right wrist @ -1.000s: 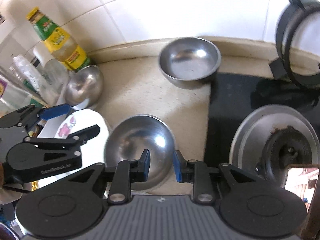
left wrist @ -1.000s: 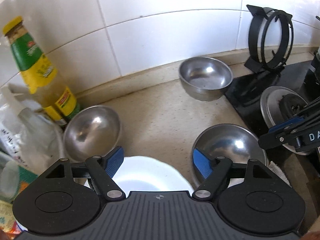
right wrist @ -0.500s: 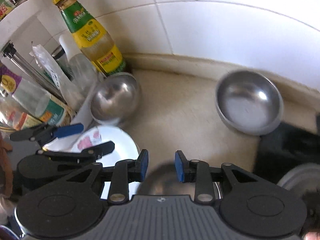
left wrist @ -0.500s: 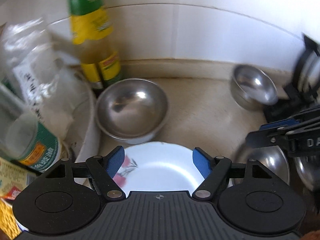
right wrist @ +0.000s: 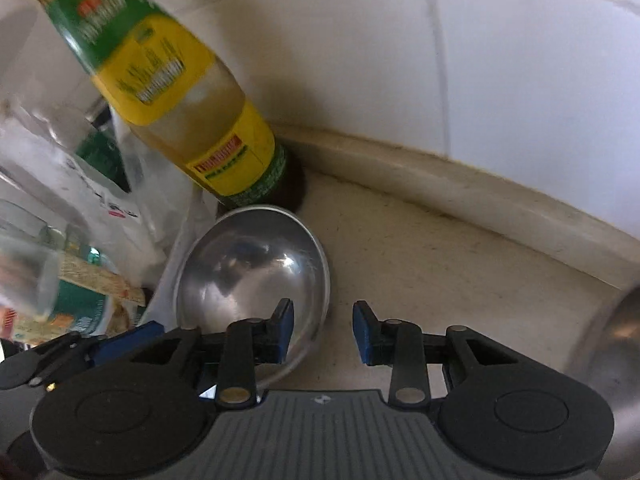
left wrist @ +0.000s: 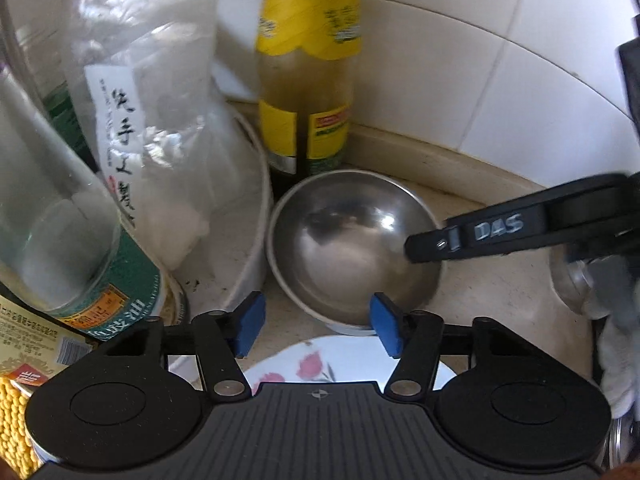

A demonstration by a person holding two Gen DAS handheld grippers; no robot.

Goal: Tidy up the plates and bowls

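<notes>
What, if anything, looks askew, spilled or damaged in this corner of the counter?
Nothing spilled or damaged. The steel bowl stands upright, wedged close between the oil bottle, a white tub and the floral plate. Dark specks dirty the tub's inside. The corner is simply crowded.

Both views now swung left onto the corner steel bowl (left wrist: 352, 248) beside the oil bottle (left wrist: 308, 80). Left gripper (left wrist: 318, 330) closing, narrower than a second ago; right gripper (right wrist: 323, 332) opening, straddling the bowl's rim.
</notes>
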